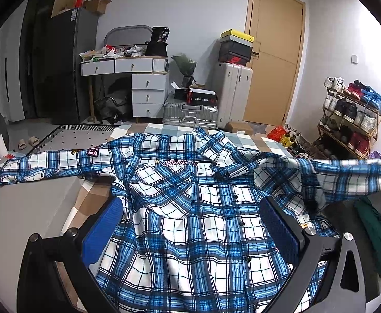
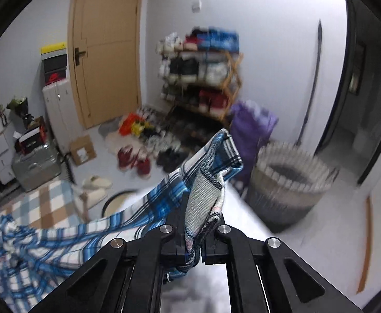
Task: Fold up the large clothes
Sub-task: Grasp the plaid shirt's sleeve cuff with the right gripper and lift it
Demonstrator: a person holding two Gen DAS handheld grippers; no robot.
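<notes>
plaid shirt (image 1: pixel 190 208) lies front-up and spread on the checked bed cover (image 1: pixel 242 137), collar at the far edge, one sleeve laid flat out to the side; right gripper (image 2: pixel 203 208) has its jaws clamped on the other sleeve's cuff (image 2: pixel 216 161), lifting it clear, probably to fold it across the body. left gripper (image 1: pixel 190 224) hovers over the hem, jaws apart, holding nothing; likely waiting to pin or smooth.

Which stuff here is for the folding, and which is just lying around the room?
For the folding:
plaid shirt
right gripper, shut on its sleeve
left gripper, open over the shirt

Just lying around:
shoe rack
suitcases
woven basket
slippers
</notes>
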